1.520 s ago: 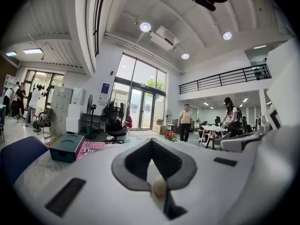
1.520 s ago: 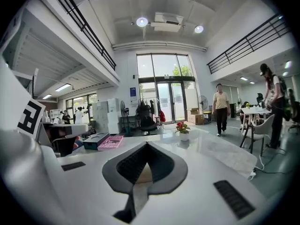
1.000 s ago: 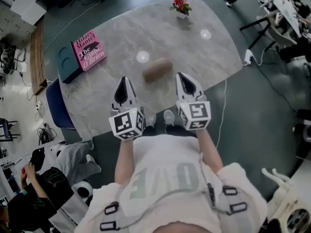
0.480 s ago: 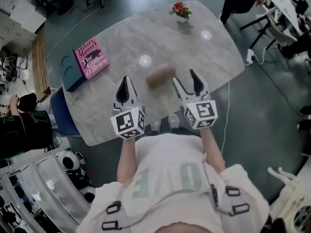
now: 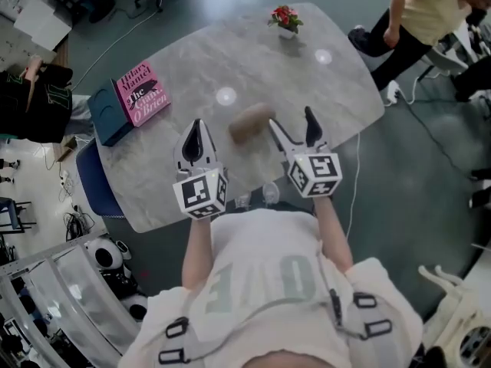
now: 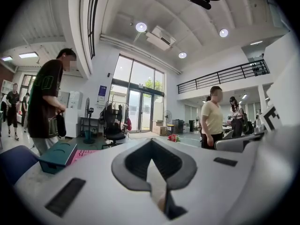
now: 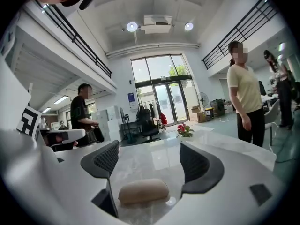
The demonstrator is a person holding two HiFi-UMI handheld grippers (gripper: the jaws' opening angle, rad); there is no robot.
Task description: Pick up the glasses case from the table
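The glasses case (image 5: 249, 122) is a tan rounded pouch lying on the marble table (image 5: 192, 60) near its front edge. My right gripper (image 5: 291, 121) hovers just to the right of it, jaws opening and spread wide. In the right gripper view the glasses case (image 7: 143, 191) lies low in the gap of the right gripper (image 7: 149, 149), and neither pad touches it. My left gripper (image 5: 195, 129) is shut and empty, to the left of the case and a little short of it. The left gripper (image 6: 152, 144) view shows its jaws pressed together, with the case out of sight.
A pink book (image 5: 140, 94) rests on a teal box (image 5: 105, 113) at the table's left. A small red flower pot (image 5: 285, 15) stands at the far edge. A blue chair (image 5: 88, 171) is by the left corner. One person (image 5: 430, 14) walks at top right; another (image 5: 38, 90) stands left.
The right gripper's jaws went from shut to wide open and it shifted slightly right. A person in a yellow top has walked in at top right. The case has not moved.
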